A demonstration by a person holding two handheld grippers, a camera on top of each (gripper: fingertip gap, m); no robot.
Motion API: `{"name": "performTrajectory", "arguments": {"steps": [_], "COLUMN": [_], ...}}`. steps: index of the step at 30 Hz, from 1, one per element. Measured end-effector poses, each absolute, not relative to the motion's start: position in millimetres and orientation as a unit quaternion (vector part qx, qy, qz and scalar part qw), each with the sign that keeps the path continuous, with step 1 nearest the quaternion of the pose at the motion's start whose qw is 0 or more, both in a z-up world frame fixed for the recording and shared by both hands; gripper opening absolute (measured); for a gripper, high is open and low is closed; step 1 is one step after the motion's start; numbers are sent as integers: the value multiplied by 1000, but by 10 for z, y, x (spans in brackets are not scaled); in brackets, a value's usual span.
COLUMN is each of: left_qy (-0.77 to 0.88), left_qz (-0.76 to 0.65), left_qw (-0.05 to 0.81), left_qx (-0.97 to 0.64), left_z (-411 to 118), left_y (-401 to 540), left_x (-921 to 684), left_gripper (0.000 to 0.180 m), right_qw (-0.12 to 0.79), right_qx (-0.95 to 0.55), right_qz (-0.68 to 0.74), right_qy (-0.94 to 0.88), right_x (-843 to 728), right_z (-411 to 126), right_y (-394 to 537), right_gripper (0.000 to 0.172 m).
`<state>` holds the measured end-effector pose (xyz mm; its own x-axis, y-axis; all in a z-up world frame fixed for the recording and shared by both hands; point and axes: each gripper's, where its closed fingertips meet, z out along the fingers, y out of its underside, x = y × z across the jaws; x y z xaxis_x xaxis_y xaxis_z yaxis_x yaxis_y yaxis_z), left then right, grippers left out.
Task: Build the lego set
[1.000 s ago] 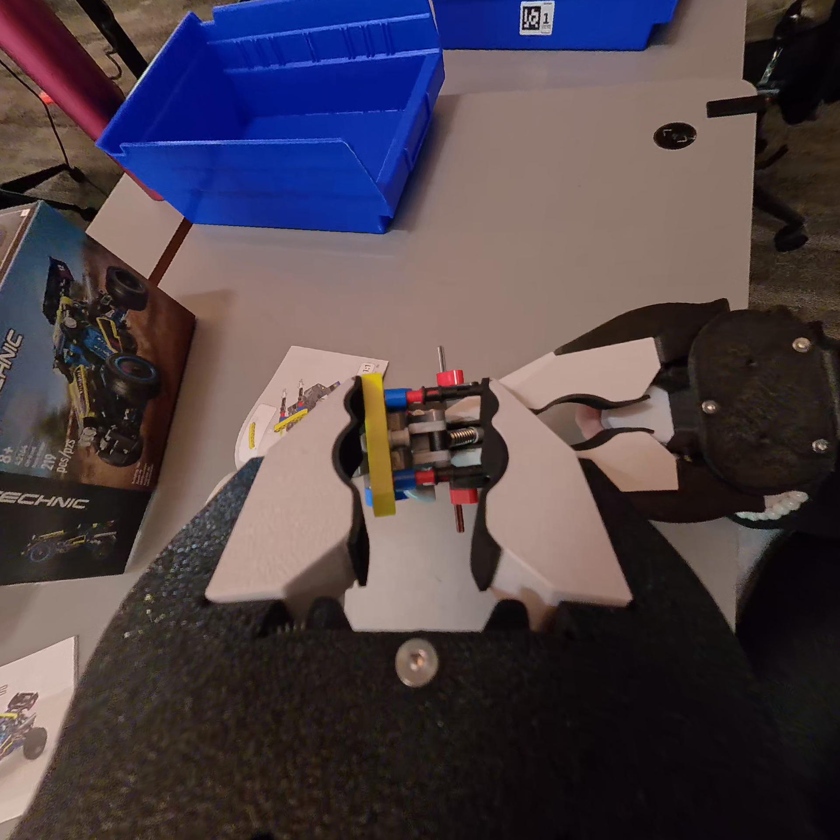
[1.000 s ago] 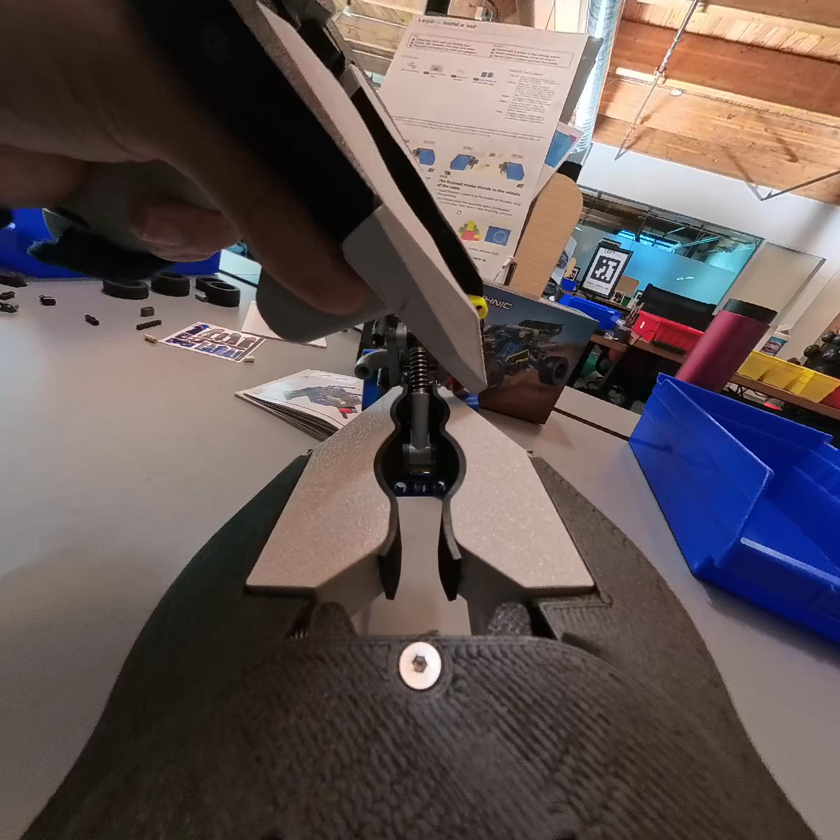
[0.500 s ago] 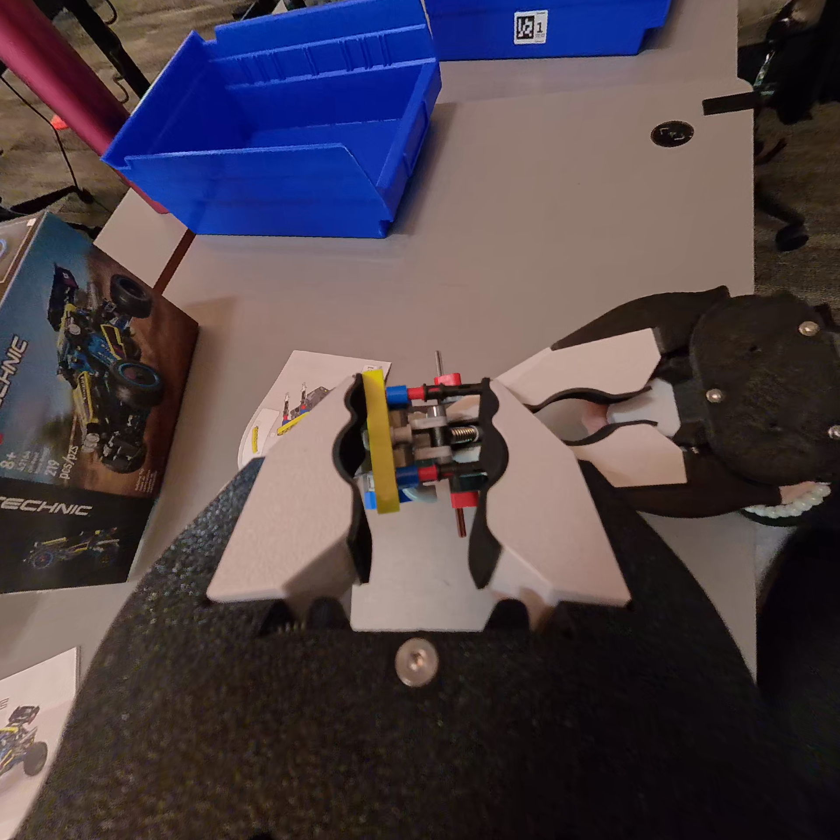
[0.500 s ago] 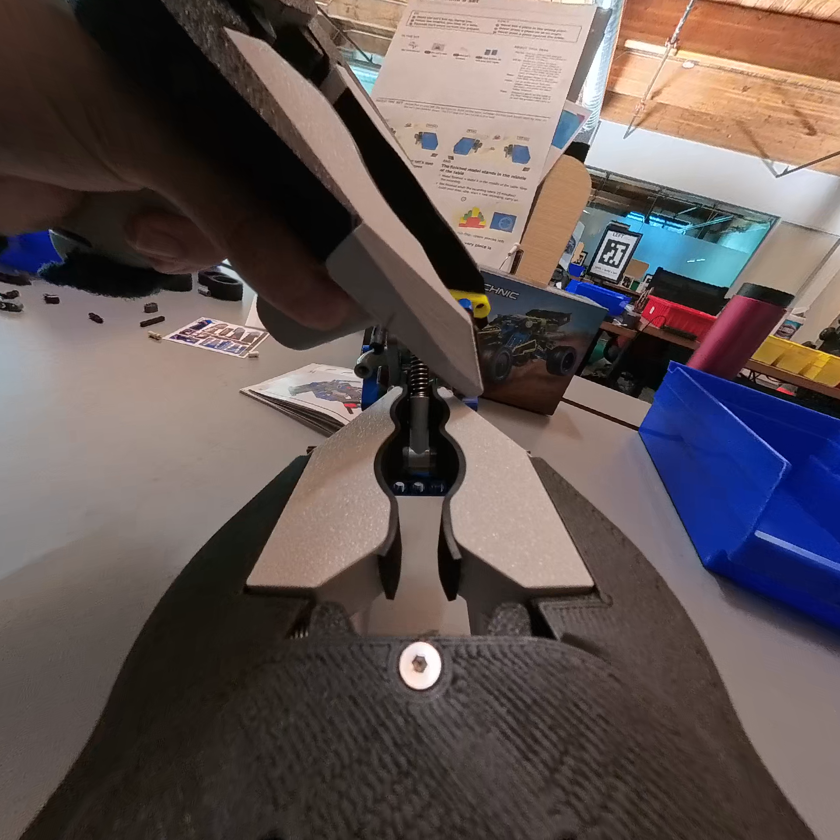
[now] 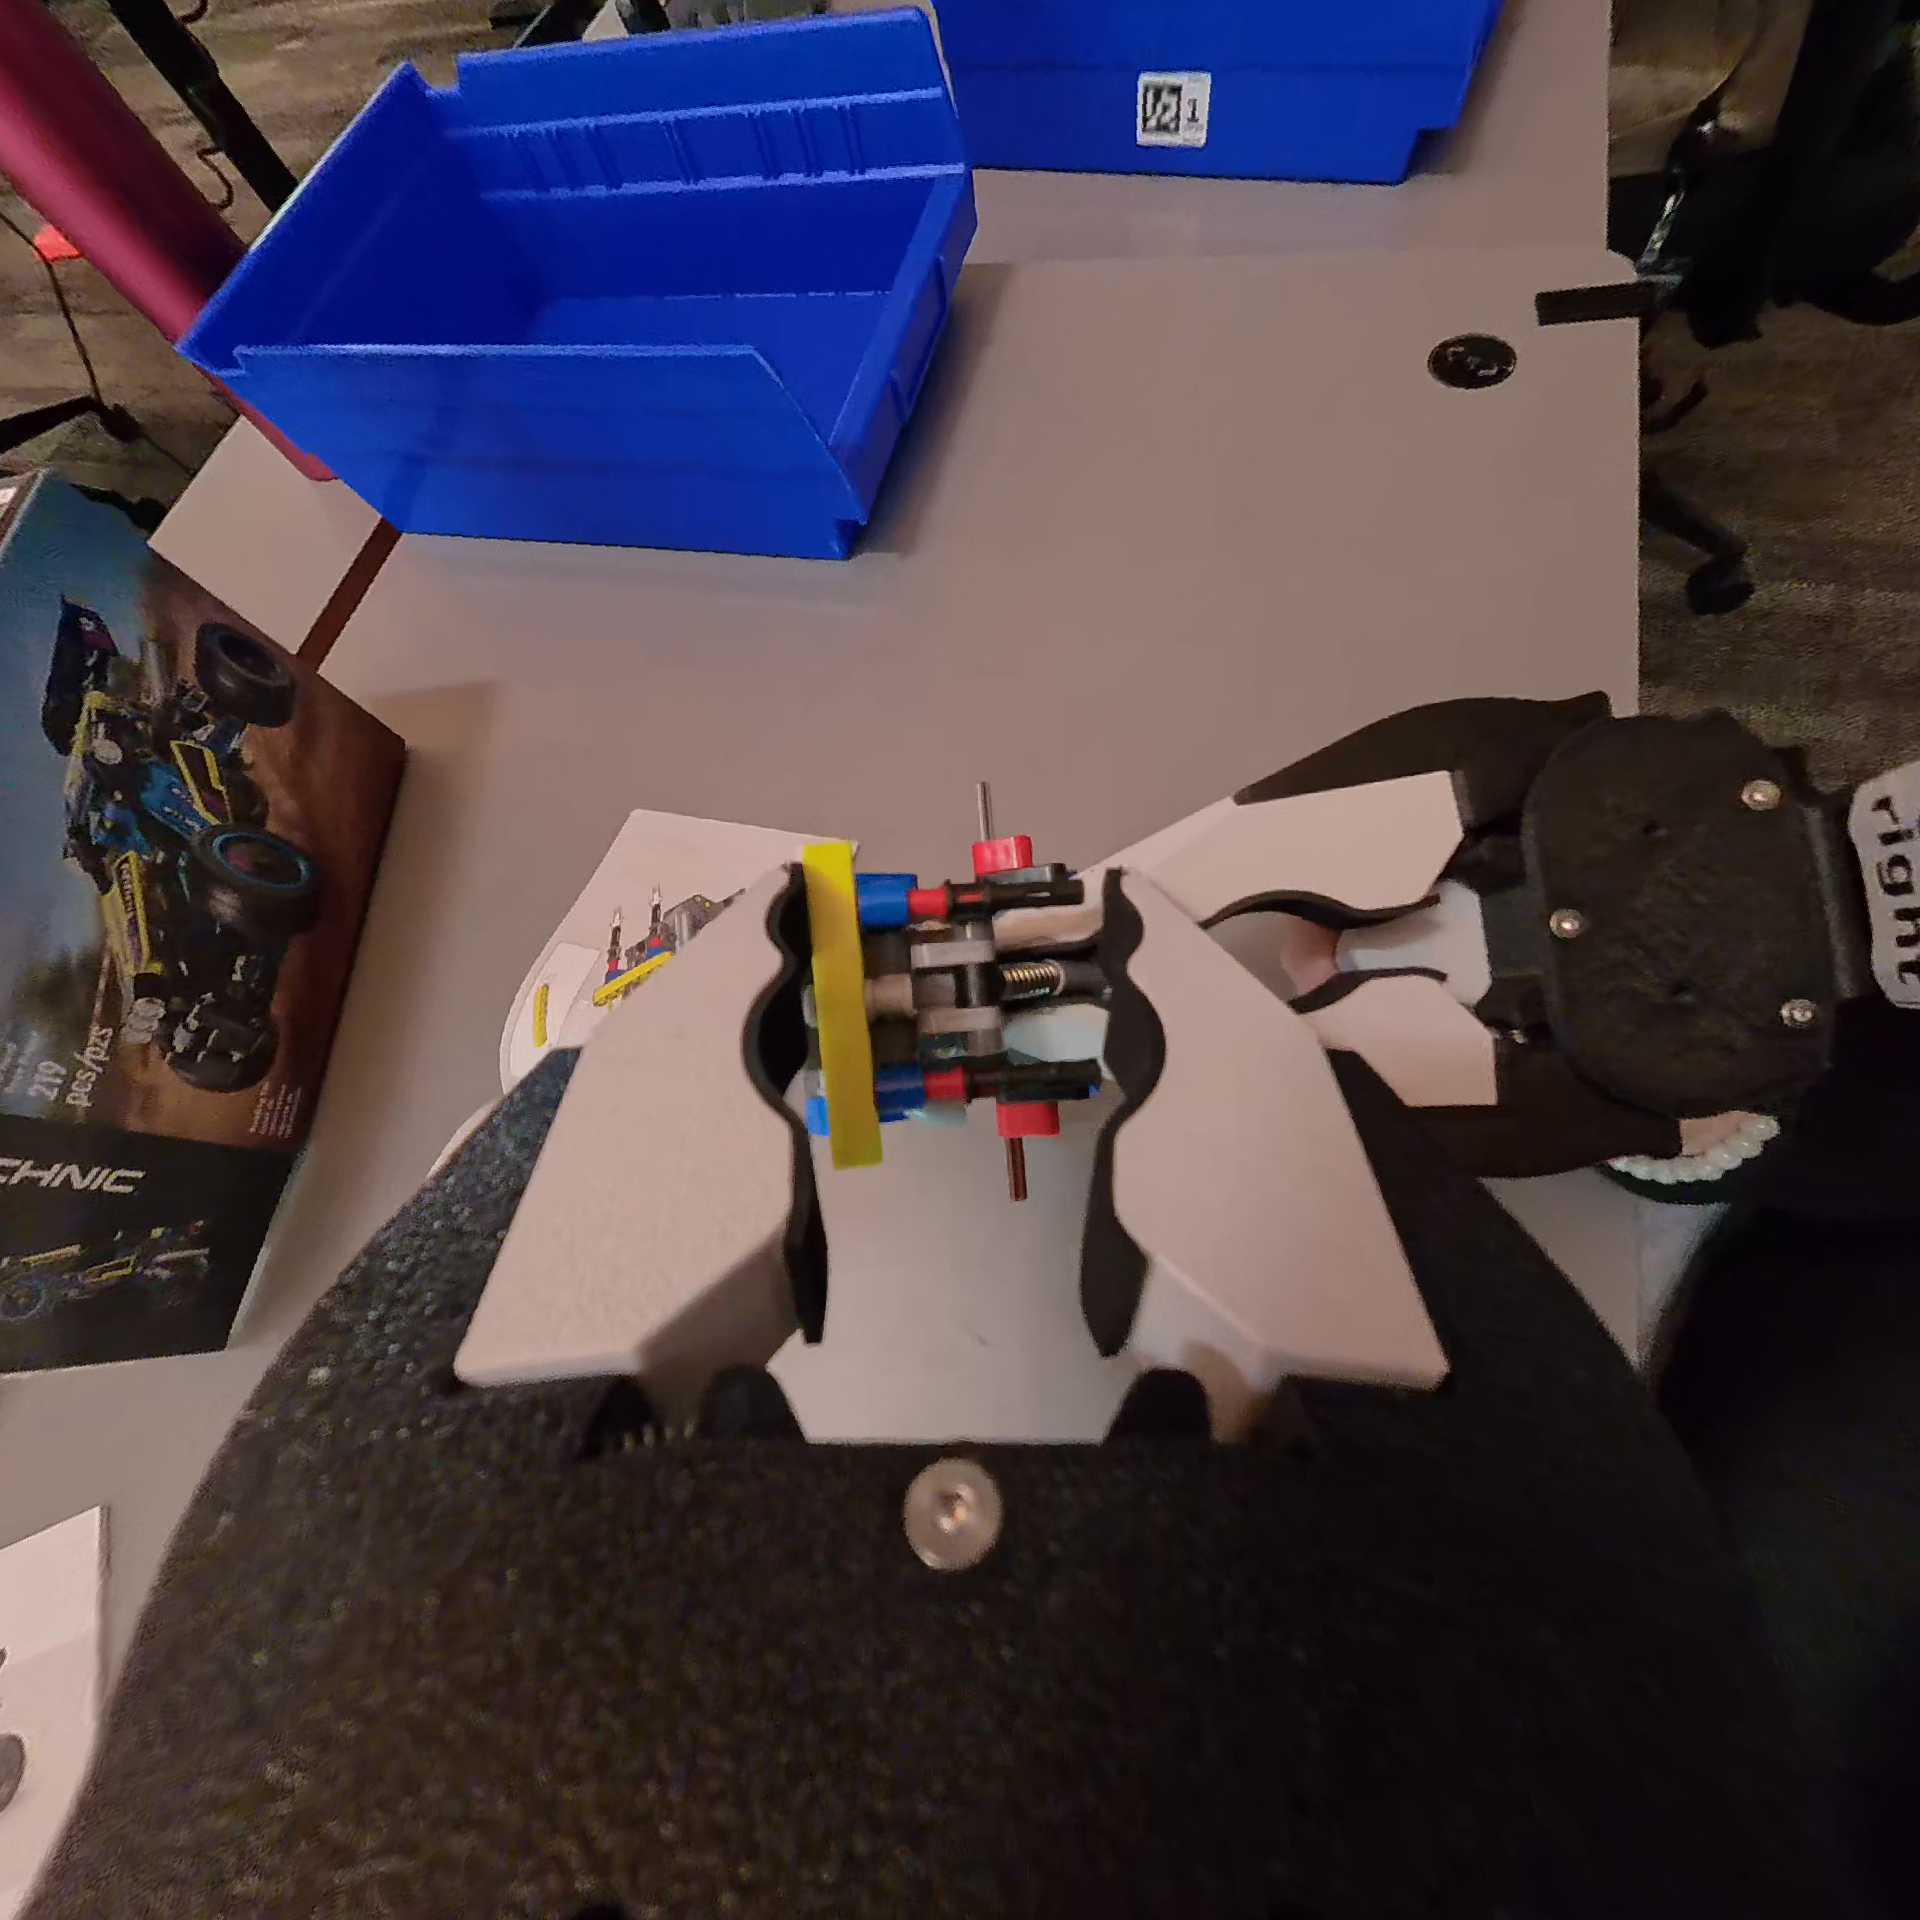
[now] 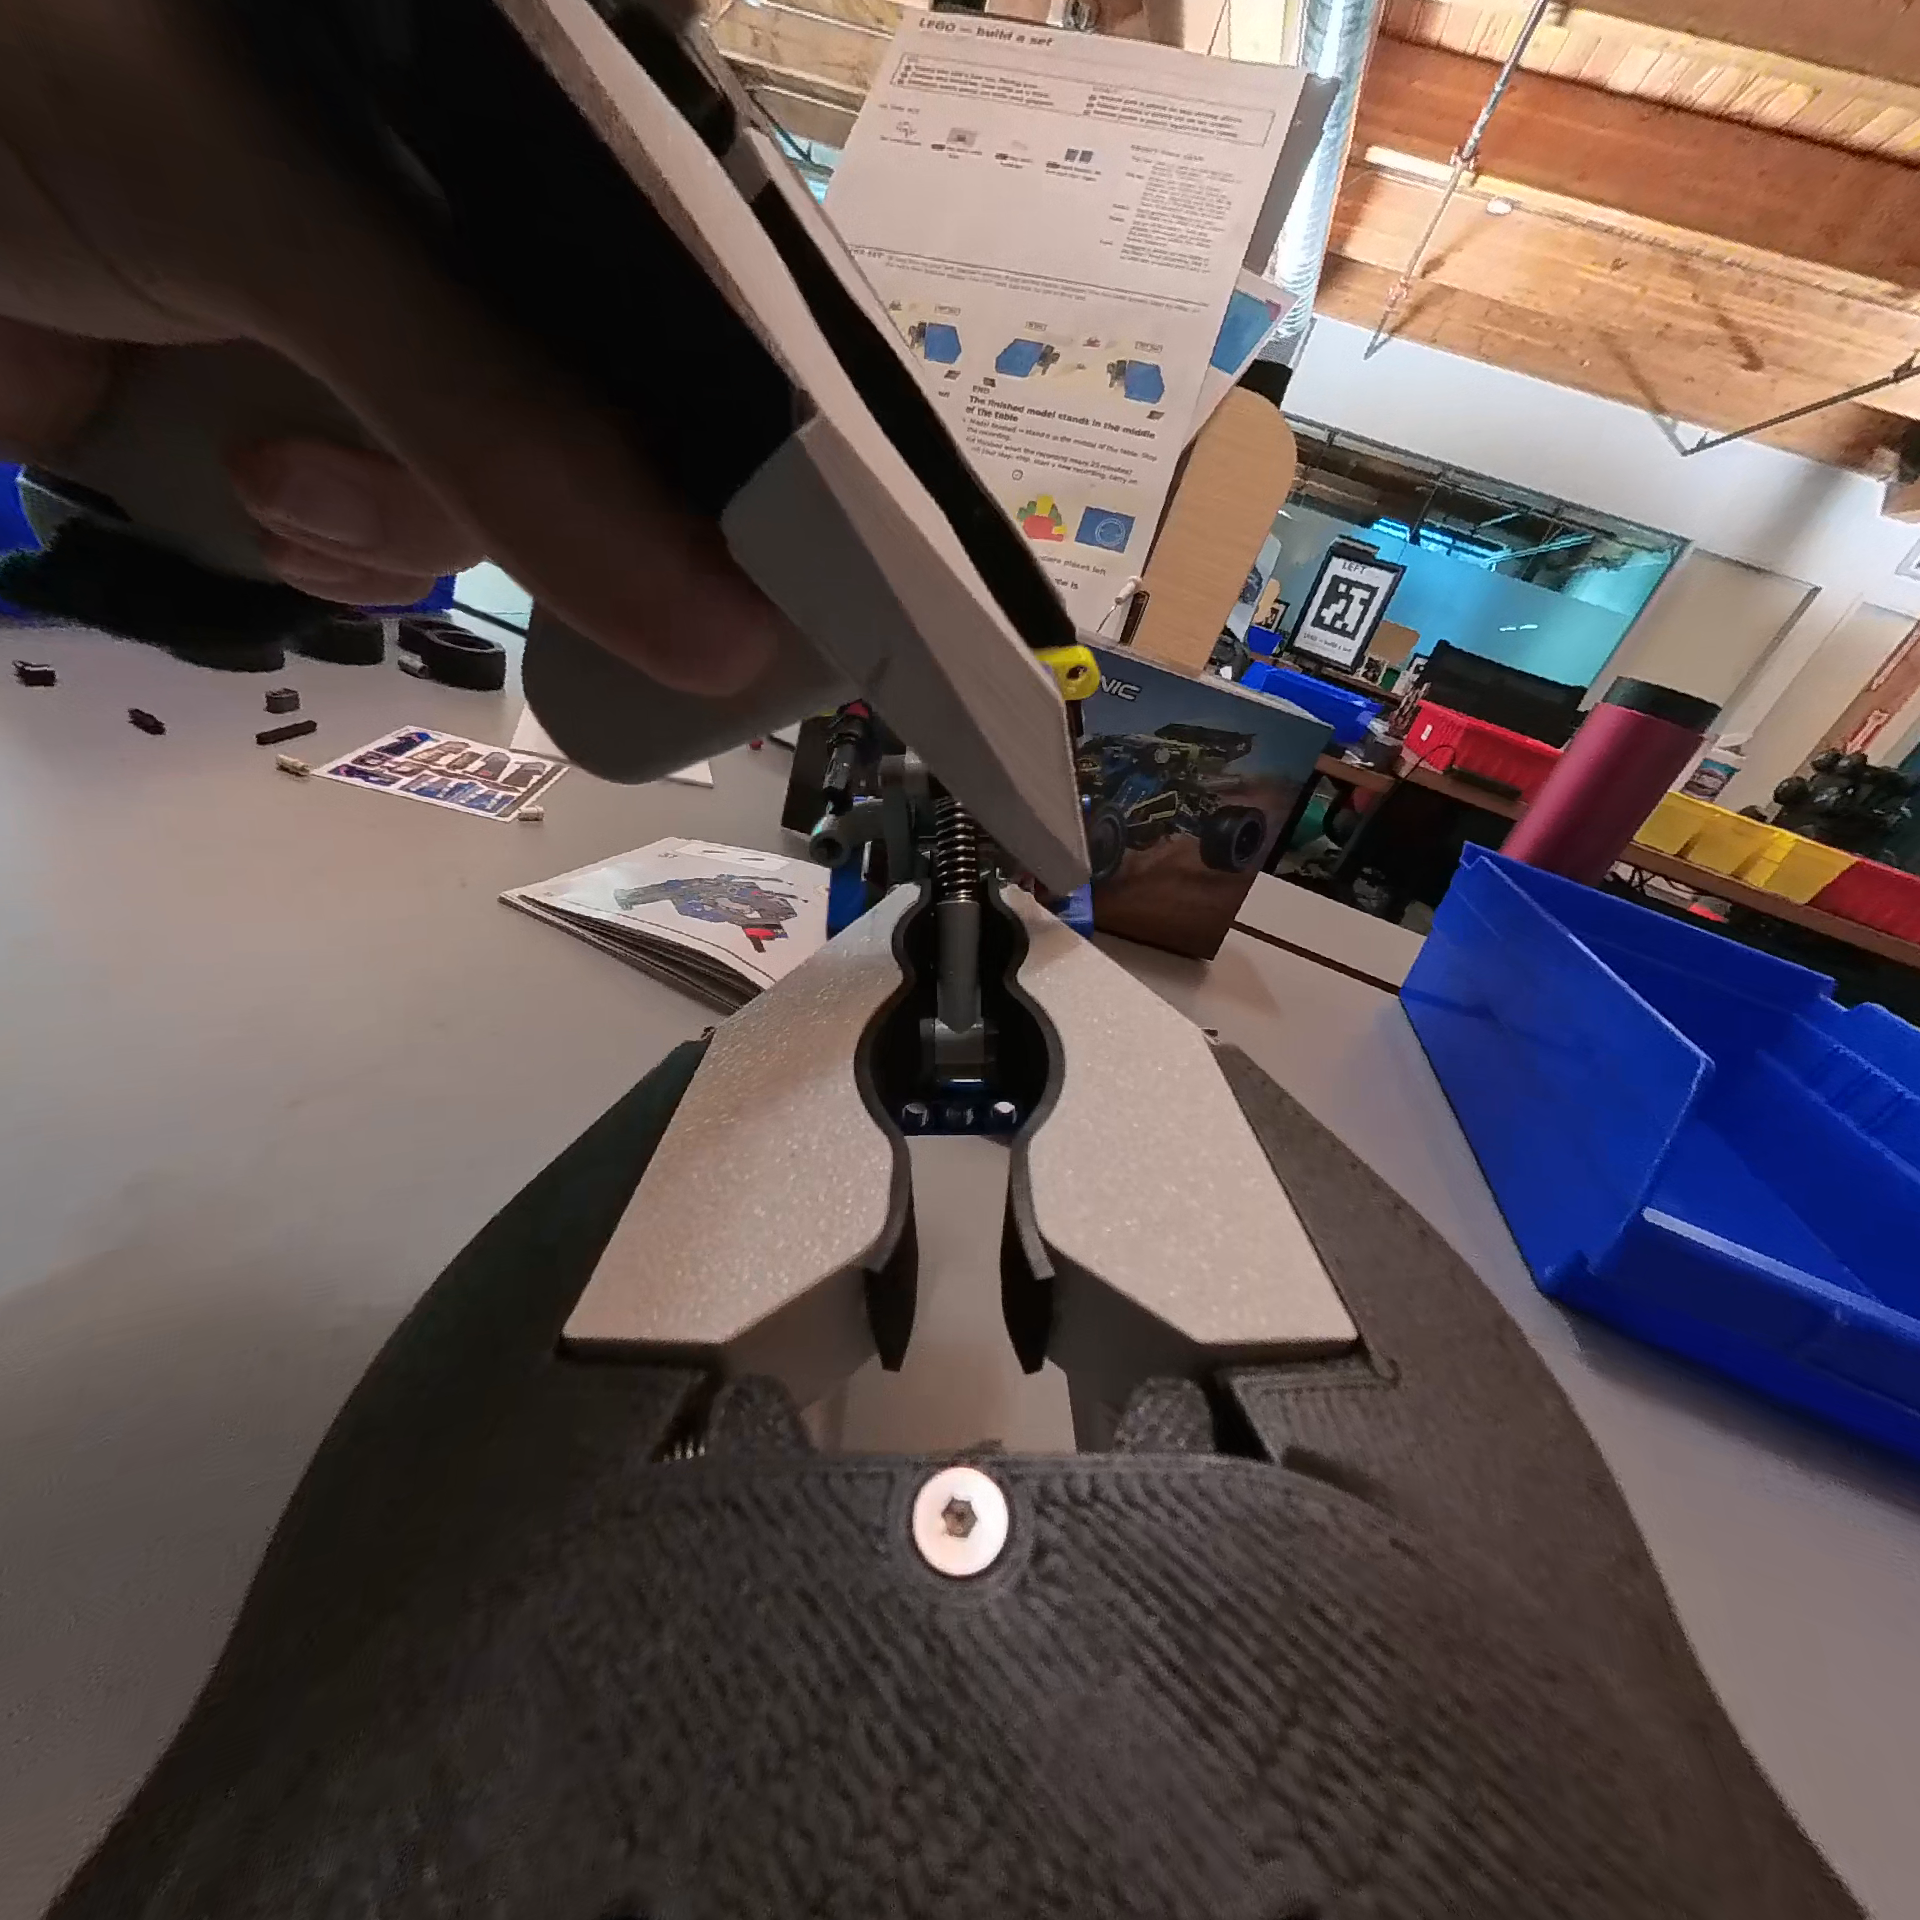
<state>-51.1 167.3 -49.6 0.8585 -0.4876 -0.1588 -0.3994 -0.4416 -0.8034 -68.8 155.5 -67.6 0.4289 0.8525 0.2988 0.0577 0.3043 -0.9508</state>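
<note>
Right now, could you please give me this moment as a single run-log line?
left gripper: brackets brick assembly, right pad apart | right gripper: shut on shock absorber | blue bin: behind | set box: left

The left hand-held gripper (image 5: 951, 997) points down toward the table, its two pale fingers spread wide around a small toy assembly; whether both pads press on it is unclear. The right hand-held gripper (image 6: 958, 997) lies low and nearly level, coming in from the right, its fingertips nearly together, pinching a dark spring rod. A hand (image 6: 343, 436) grips the left tool's handle.
</note>
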Motion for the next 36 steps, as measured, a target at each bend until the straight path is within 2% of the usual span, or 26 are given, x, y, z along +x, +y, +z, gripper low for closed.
{"name": "performTrajectory", "arguments": {"steps": [10,13,18,20,36], "left_qy": [250,247,264,259,268], "left_qz": [-21,-17,-1,1,1], "left_qw": [455,453,453,466,469], "left_qx": [-854,-856,-852,-846,-841], "left_z": [-520,-521,-520,-498,-486], "left_y": [1723,1719,1715,1734,1737], "left_x": [-492,-507,-513,-530,-521], "left_gripper": [58,51,50,43,43], "right_qw": [691,695,695,695,687], "right_qx": [-497,-491,-490,-491,-497], "right_qz": [264,251,252,252,278], "right_qy": [-454,-461,-462,-461,-452], "right_x": [-679,-682,-692,-687,-691], "right_z": [-659,-662,-660,-651,-638], "right_y": [1553,1547,1535,1537,1536], "right_gripper": [5,4,4,4,4]}}
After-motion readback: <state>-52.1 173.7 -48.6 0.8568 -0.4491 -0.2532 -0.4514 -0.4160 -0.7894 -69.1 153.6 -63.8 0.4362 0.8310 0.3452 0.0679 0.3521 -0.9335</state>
